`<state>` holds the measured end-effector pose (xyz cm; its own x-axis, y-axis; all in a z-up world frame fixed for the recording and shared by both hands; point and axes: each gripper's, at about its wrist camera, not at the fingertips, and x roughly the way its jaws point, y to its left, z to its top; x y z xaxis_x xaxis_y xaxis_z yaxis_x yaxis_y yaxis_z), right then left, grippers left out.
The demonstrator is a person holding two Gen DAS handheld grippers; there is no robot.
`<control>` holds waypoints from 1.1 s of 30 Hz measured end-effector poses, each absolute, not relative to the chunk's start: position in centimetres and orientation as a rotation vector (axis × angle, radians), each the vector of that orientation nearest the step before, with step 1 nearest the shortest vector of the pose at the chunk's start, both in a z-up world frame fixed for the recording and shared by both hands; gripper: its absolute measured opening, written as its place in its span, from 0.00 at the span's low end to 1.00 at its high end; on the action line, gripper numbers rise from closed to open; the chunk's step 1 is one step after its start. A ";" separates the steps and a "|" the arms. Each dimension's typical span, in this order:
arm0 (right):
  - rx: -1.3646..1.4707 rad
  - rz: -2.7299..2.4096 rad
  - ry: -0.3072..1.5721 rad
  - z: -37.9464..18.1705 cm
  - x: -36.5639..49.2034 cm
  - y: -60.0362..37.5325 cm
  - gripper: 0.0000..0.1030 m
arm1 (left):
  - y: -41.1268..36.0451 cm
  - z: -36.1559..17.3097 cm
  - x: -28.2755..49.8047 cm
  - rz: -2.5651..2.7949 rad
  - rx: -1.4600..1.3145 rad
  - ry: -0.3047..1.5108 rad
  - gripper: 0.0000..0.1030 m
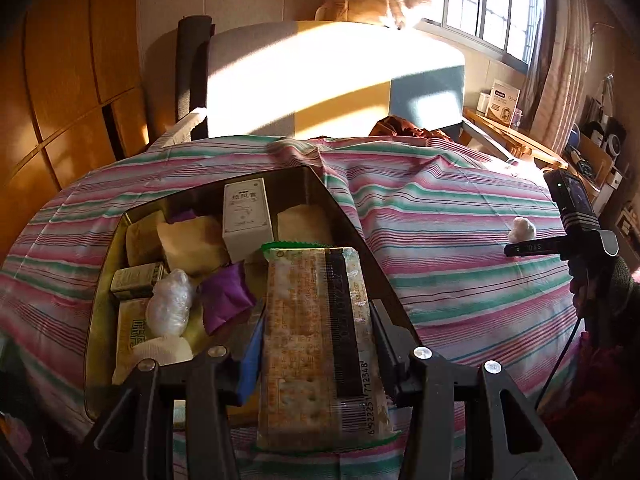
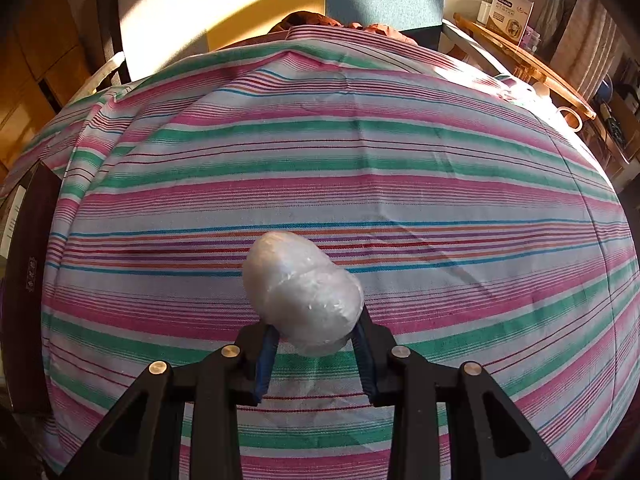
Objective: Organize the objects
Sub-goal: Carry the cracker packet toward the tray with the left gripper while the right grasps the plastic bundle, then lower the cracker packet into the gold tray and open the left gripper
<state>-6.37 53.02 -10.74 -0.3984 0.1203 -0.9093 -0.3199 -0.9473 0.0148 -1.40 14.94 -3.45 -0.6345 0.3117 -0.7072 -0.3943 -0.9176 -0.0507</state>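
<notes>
The left tool (image 1: 318, 344) is clamped on a long cracker packet (image 1: 320, 344), its two fingers pressing the packet's long sides. The packet's long axis runs straight ahead along the fingers: the barcode end lies nearest the camera and the green crimped end points away, over the near right part of an open tin box (image 1: 100, 280). The box sits on the striped cloth (image 1: 440, 240) covering the surface and holds a white upright carton (image 1: 246, 216), purple wrappers (image 1: 224, 296), a clear-wrapped bundle (image 1: 168, 304) and other small packs. The right tool (image 2: 316, 344) grips a white plastic-wrapped lump (image 2: 304, 296) between its blue-padded fingers; the lump's long axis tilts forward and to the left, its narrower end (image 2: 272, 252) farthest from the camera, above the cloth to the right of the box.
</notes>
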 end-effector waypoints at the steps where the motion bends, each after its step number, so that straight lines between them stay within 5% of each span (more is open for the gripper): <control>1: -1.529 2.431 0.283 -10.4 -6.4 53.0 0.33 | 14.5 -3.6 -1.6 2.536 -1.073 0.145 0.47; 14: -1.481 2.544 0.259 -9.1 -6.7 51.7 0.33 | 7.6 -6.0 -3.7 2.477 -1.285 -0.155 0.47; 33: -1.486 2.696 0.127 -6.7 -6.7 45.9 0.33 | 9.3 -8.0 -6.2 2.587 -1.301 0.060 0.57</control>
